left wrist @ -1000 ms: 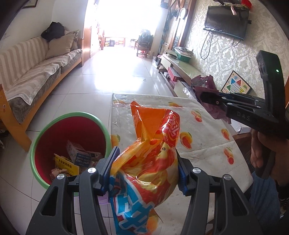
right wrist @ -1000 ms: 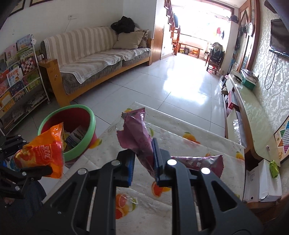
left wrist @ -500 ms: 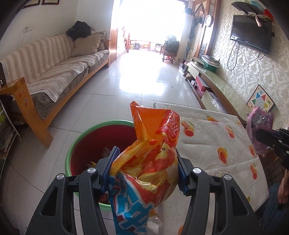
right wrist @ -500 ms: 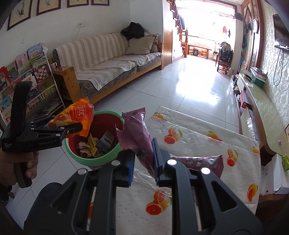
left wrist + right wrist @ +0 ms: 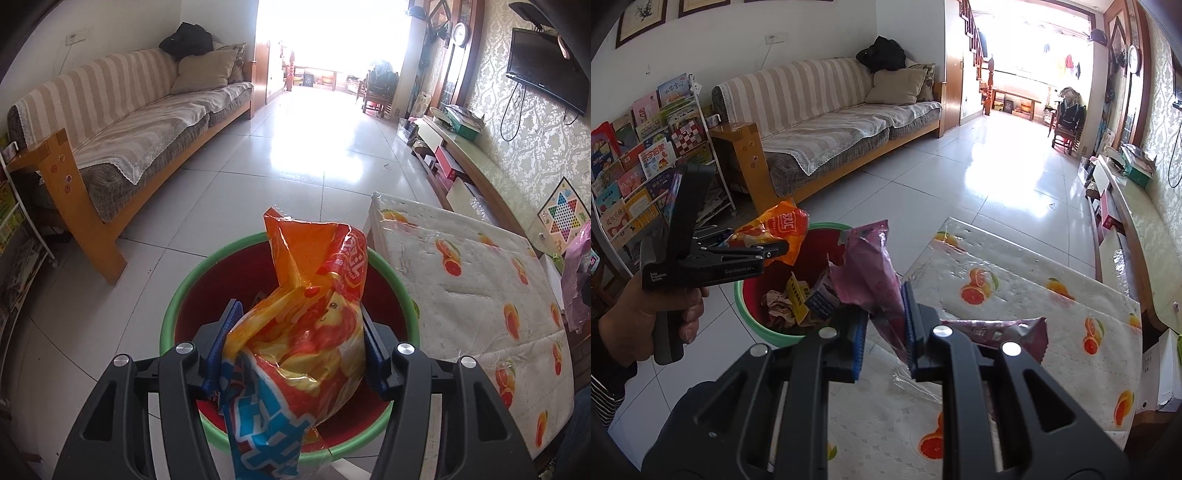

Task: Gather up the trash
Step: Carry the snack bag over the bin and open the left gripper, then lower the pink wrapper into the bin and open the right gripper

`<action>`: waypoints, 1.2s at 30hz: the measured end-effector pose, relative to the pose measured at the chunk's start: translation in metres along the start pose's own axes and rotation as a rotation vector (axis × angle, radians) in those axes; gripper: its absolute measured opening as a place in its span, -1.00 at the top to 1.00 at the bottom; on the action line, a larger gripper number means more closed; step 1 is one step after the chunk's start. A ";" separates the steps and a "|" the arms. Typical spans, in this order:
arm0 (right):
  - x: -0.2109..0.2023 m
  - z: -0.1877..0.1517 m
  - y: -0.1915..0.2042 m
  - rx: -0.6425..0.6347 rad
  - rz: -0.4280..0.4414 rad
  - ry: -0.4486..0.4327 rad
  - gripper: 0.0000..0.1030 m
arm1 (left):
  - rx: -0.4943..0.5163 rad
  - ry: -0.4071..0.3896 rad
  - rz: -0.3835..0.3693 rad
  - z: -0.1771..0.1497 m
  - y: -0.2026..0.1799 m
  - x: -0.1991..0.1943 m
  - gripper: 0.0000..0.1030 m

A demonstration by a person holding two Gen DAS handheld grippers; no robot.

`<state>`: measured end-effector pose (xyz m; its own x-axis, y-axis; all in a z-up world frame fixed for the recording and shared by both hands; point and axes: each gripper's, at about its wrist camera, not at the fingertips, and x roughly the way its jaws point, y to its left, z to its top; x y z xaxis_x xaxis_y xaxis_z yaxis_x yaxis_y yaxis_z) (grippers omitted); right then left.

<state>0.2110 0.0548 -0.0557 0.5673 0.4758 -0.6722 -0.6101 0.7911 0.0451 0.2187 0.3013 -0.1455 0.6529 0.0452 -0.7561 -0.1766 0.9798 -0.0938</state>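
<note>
Left wrist view: the left gripper (image 5: 295, 347) fills the bottom of the frame, its blue-padded fingers (image 5: 221, 343) pressed against both sides of an orange snack bag (image 5: 306, 332) with a blue lower end. The bag stands up between them, its torn top at the centre of the frame. Directly behind and below it sits the trash bin (image 5: 184, 295), red inside with a green rim, on the tiled floor (image 5: 258, 177). To the right of the bin is the bench (image 5: 461, 280), covered with a white cloth printed with oranges. A striped sofa (image 5: 122, 122) runs along the upper left. At the far right edge a bit of purple wrapper (image 5: 576, 280) shows.

Right wrist view: the right gripper (image 5: 884, 332) rises from the bottom centre, its fingers (image 5: 911, 328) closed to a narrow gap on that crumpled purple wrapper (image 5: 871, 277), held above the bench's (image 5: 1015, 280) left edge. A second purple wrapper (image 5: 1008, 330) lies flat on the bench just right of the fingers. At centre left the trash bin (image 5: 746, 295) holds crumpled paper and small boxes. The left gripper (image 5: 775, 245), in the person's left hand (image 5: 650, 325), holds the orange snack bag (image 5: 775, 229) over the bin's upper left rim. A bookshelf (image 5: 639, 155) of children's books stands at the left edge.
</note>
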 end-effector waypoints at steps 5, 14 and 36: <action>0.013 0.001 0.006 -0.001 0.001 0.015 0.66 | -0.016 0.020 -0.007 -0.004 0.007 0.013 -0.27; 0.027 0.001 0.008 -0.007 -0.001 0.033 0.66 | -0.039 0.009 -0.007 -0.008 0.018 0.013 -0.58; 0.087 0.047 0.065 -0.047 0.154 0.009 0.66 | -0.121 -0.058 0.015 -0.050 0.040 -0.042 -0.68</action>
<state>0.2465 0.1654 -0.0766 0.4599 0.5867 -0.6665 -0.7152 0.6896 0.1135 0.1473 0.3289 -0.1502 0.6903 0.0747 -0.7196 -0.2720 0.9485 -0.1625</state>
